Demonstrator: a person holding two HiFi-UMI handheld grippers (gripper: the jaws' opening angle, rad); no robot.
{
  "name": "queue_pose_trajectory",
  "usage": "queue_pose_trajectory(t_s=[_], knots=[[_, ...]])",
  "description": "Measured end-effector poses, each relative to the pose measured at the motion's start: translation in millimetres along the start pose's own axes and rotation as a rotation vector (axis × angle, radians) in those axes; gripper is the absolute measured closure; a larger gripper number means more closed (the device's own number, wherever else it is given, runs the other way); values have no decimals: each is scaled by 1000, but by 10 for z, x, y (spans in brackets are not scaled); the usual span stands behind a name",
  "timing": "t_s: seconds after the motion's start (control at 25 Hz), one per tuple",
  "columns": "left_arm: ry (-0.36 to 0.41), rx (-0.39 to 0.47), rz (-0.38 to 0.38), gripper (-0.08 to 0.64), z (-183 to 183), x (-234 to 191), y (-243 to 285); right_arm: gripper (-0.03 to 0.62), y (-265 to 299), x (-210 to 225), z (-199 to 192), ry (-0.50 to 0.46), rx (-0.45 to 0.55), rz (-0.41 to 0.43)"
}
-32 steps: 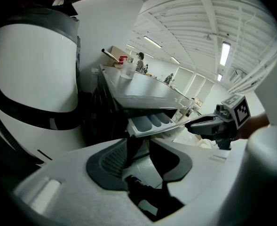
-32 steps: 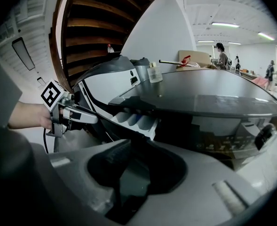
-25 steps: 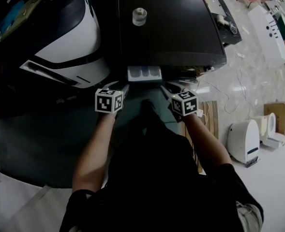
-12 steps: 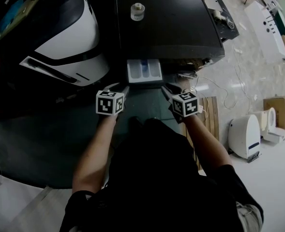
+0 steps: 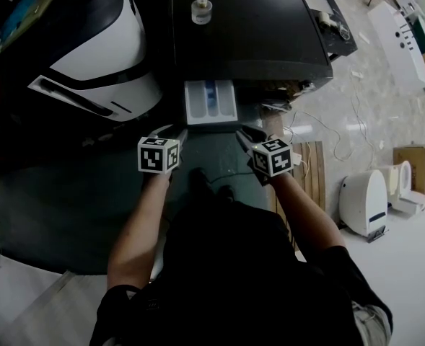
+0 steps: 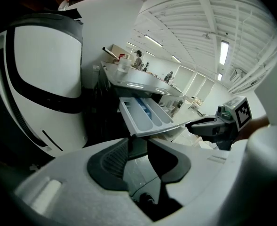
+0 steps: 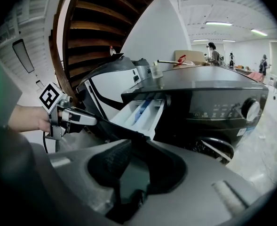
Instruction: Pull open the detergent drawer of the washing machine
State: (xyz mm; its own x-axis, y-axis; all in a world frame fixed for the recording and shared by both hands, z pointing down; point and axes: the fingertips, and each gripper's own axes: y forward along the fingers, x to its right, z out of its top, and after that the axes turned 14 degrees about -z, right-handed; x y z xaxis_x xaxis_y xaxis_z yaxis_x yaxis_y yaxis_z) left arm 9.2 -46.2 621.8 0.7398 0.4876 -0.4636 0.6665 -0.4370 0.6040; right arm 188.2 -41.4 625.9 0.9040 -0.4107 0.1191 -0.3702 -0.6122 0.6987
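Currently: detergent drawer [image 5: 211,103] is projecting well out of the washing machine [image 5: 248,27] front. Left gripper [image 5: 181,132] and right gripper [image 5: 241,133] are each clamping a front corner of it. Handling: both should be drawing level and evenly, easing off near the stop.
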Motion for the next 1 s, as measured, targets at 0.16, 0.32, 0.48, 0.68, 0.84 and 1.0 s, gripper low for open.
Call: queue_pose_trajectory(t_s=[0.16,0.32,0.48,0.68,0.84,1.0], knots=[[-21,33,17,434,-33,64,-20,492,-80,-20,-17,25,0,5],[-27,32,-3,430,-41,86,-3,576,-105,-170,-132,7,-40,86],[78,-53,1,454,-76,72,25,589,-100,-337,-182,-46,-56,89],[104,-54,-23,453,-15,72,-75,589,-158,-234,-161,10,-66,85],[105,-2,-38,442,101,52,-208,589,-230,-120,-85,51,-50,47],[117,68,-52,453,334,10,-324,589,-240,-53,10,54,-29,10]])
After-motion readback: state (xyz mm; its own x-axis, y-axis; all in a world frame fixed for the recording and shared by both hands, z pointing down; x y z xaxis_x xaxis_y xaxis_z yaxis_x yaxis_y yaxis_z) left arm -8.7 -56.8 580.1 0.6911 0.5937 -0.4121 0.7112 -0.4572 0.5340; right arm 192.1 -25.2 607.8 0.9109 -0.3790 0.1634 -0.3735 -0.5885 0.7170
